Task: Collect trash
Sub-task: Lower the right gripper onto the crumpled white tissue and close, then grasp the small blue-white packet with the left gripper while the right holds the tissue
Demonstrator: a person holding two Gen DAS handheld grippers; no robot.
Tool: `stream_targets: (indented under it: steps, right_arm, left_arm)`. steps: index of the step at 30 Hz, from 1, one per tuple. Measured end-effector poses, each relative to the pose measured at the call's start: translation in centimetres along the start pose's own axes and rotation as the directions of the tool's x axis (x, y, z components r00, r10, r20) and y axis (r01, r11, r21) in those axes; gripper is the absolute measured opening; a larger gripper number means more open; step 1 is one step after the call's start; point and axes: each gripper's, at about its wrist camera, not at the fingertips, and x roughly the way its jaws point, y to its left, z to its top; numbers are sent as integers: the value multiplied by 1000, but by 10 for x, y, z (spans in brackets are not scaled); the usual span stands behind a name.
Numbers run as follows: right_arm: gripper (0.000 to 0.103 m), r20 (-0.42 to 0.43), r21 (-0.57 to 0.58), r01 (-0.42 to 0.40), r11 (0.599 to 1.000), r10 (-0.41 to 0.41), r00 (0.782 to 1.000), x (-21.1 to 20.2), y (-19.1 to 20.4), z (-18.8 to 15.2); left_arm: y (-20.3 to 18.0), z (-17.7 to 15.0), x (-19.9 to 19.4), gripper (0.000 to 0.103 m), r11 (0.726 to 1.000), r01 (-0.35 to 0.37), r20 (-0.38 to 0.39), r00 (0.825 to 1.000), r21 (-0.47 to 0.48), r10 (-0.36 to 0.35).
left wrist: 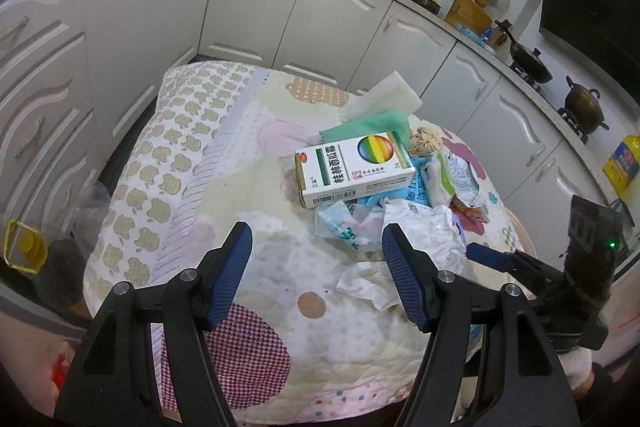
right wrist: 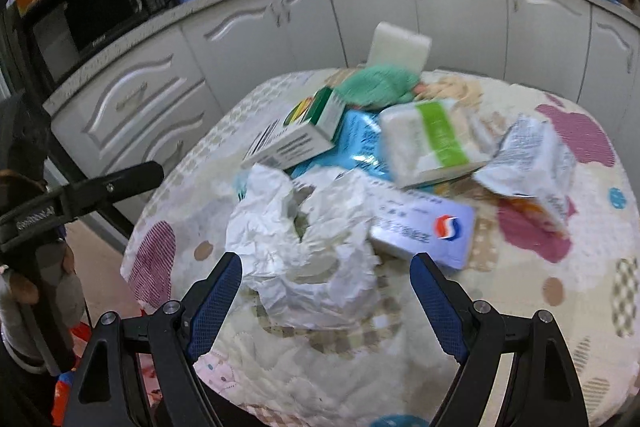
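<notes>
Item: trash pile, lying on the quilted cloth (left wrist: pixel 248 163) covering the desk, toward its far right part in the left wrist view. Nothing is looking collected yet.

Contents:
- White box (left wrist: pixel 354 167) with a rainbow disc, lying flat at the pile's left edge.
- Green cloth (left wrist: pixel 368 127) and white foam block (left wrist: pixel 390 95), sitting behind the box.
- Blue wrapper (right wrist: pixel 360 143), lying under the box and a green-banded packet (right wrist: pixel 432 143).
- Torn printed wrapper (right wrist: pixel 528 155), lying to the right, apart from the rest.
- Pale box (right wrist: pixel 424 231) with a red-and-blue logo, touching the crumpled paper.
- Crumpled paper (right wrist: pixel 304 239), the nearest piece, heaped at the front of the pile.

Left gripper (left wrist: pixel 316 267): fingers spreading wide, holding nothing, hovering above the cloth just short of the pile.

Right gripper (right wrist: pixel 326 287): fingers spreading wide, holding nothing, with the crumpled paper lying between and just ahead of the tips. Whether the pads are touching it cannot be told.

Step in hand (judged): approaching for a first pick, the right gripper lining up on the crumpled paper.

Next move (judged): advancing until the paper's bulk is sitting between the fingers, then closing gently; the paper is looking light and springy, so a shallow pinch may be slipping off or dragging the pale box along. No bin is showing clearly in either view.
</notes>
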Motion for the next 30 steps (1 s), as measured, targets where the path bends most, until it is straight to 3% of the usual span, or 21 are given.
stream_targets:
  steps: [4, 5, 6, 7, 10, 16, 25, 30]
  right_arm:
    - [81, -29, -44, 31, 999, -32, 999, 19, 6, -3]
    - [74, -43, -47, 35, 998, -37, 998, 25, 5, -5]
    - [45, -50, -41, 20, 999, -22, 998, 27, 3, -5]
    - [29, -60, -19, -29, 999, 28, 998, 28, -1, -7]
    - [20, -32, 0, -49, 999, 49, 998, 16, -10, -9]
    - [20, 48, 37, -30, 999, 28, 998, -34, -41, -5]
    - [19, 84, 99, -3, 995, -5, 996, -59, -62, -3]
    - [20, 87, 92, -5, 996, -3, 996, -65, -64, -8]
  left_arm:
    - [2, -1, 7, 67, 1000, 3, -15, 1000, -12, -3]
    - [2, -1, 9, 67, 1000, 5, -19, 1000, -15, -5]
    - [2, 0, 10, 67, 1000, 8, -22, 1000, -16, -8]
    - [1, 0, 11, 67, 1000, 11, -23, 1000, -16, -11]
    - [-2, 0, 16, 67, 1000, 19, -34, 999, -10, -19]
    - [-7, 2, 34, 67, 998, 64, -75, 995, -24, -66]
    - [-26, 8, 80, 66, 999, 52, -112, 992, -14, -53]
    - [-28, 4, 87, 34, 999, 40, -118, 992, -1, -39]
